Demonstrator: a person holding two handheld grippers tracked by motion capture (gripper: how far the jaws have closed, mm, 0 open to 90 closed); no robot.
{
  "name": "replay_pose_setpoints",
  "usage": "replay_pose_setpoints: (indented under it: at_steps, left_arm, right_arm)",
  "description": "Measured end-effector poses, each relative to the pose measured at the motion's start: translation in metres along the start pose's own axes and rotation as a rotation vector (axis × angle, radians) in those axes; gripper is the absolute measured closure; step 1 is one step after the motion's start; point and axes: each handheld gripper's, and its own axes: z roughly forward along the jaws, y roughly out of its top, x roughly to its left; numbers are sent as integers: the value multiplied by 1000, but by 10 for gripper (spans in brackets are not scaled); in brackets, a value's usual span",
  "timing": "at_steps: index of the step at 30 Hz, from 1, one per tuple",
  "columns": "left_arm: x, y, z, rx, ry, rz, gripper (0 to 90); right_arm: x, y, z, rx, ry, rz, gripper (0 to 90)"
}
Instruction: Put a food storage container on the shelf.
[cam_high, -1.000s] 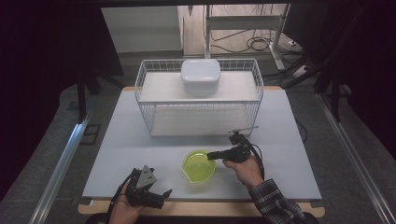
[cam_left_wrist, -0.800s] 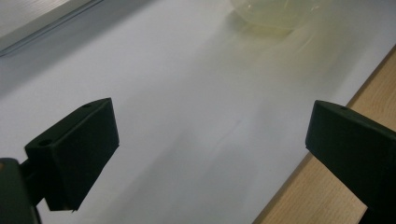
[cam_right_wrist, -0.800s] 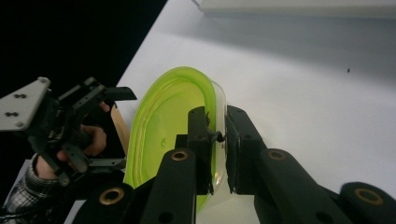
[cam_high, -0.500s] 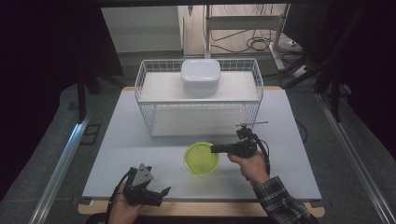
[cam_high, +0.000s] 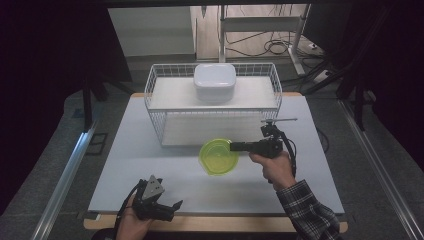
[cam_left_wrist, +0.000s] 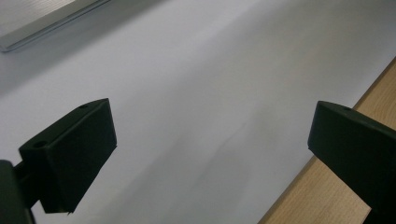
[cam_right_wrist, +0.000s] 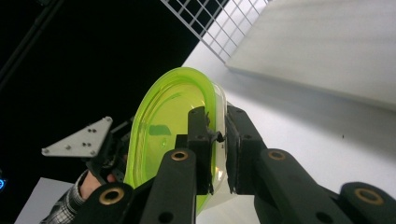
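1. Black jaws of the right gripper (cam_high: 234, 146) are pinching the rim of a translucent lime-green plastic bowl (cam_high: 218, 156); in the right gripper view the gripper (cam_right_wrist: 218, 135) is clamping one jaw inside the bowl's (cam_right_wrist: 163, 126) wall and one outside it.
2. The bowl is sitting tilted in the grip near the middle of the white tabletop (cam_high: 140, 150), just in front of the wire basket (cam_high: 155, 92); whether its underside is touching the surface cannot be told.
3. The person's right hand (cam_high: 274, 167), with a plaid sleeve (cam_high: 307, 212) behind it, is gripping the handle from the right.
4. The left gripper (cam_high: 167, 207) is resting near the front edge of the table with its jaws spread wide and holding nothing; in the left gripper view its jaws are standing far apart over the bare white surface (cam_left_wrist: 210, 93) and the wooden table edge (cam_left_wrist: 327, 196).
5. The left hand (cam_high: 131, 222) is holding it, and a grey three-cornered plate (cam_high: 152, 187) is sitting on top.
6. The white wire basket is standing at the back of the table, upside down, with a white lidded container (cam_high: 215, 80) resting on top of it.
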Motion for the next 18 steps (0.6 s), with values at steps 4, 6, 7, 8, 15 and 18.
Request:
replay_pose_setpoints:
  at_steps: [4, 6, 7, 8, 15, 18]
  left_arm:
    - [0, 0, -1, -4, 4, -3, 6]
    - [1, 0, -1, -6, 8, -2, 5]
    - [1, 0, -1, -9, 10, -5, 4]
    - [2, 0, -2, -11, 11, -8, 3]
    - [3, 0, -3, -20, 19, -14, 1]
    - [3, 0, -3, -21, 18, -19, 1]
  right_arm:
    - [8, 9, -5, -15, -1, -19, 817]
    - [13, 14, -8, -24, -4, -26, 817]
    - [15, 17, -9, -31, -5, -32, 817]
    - [17, 20, -10, -34, -7, -37, 817]
    - [28, 39, -20, -72, -3, -43, 817]
    - [32, 48, -24, -93, -1, -43, 817]
